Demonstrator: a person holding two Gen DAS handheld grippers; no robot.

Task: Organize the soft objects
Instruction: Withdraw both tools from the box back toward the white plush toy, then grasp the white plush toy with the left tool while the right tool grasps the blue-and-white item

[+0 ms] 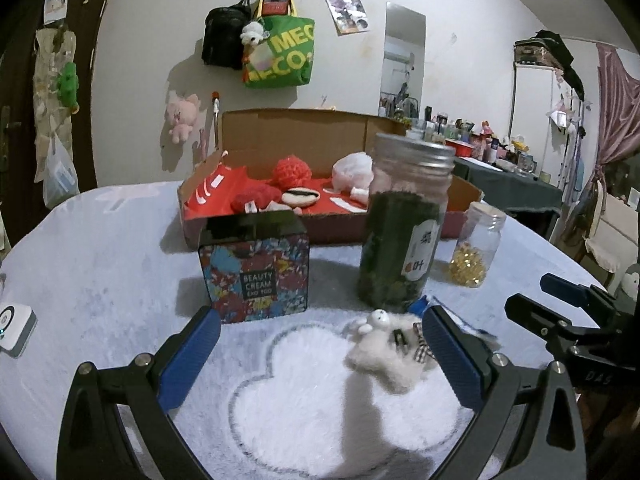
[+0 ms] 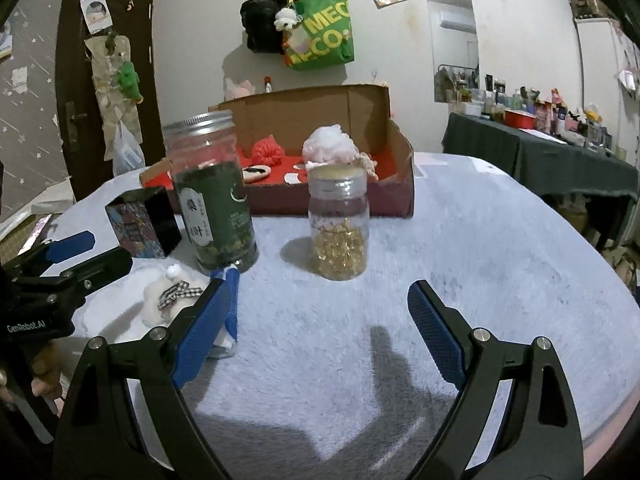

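Note:
A small white plush toy (image 1: 384,354) with a checked bow lies on the fluffy table cover (image 1: 100,248). It sits between the fingers of my left gripper (image 1: 320,344), close to the right-hand one; the jaws stand wide and do not press it. The same toy (image 2: 160,300) shows left of my right gripper (image 2: 322,320), which is open over bare cover with nothing between its fingers. Behind stands a cardboard box (image 1: 296,124) lined in red, holding a red knitted ball (image 1: 290,172), a pale fluffy ball (image 1: 354,172) and other soft pieces. Each gripper shows in the other's view: right gripper (image 1: 532,292), left gripper (image 2: 108,248).
A patterned tin (image 1: 256,276), a tall jar of green leaves (image 1: 404,232) and a small jar of gold capsules (image 2: 340,232) stand before the box. A blue-and-white scrap (image 2: 230,320) lies by the right gripper's left finger. A white device (image 1: 12,328) sits at the table's left edge.

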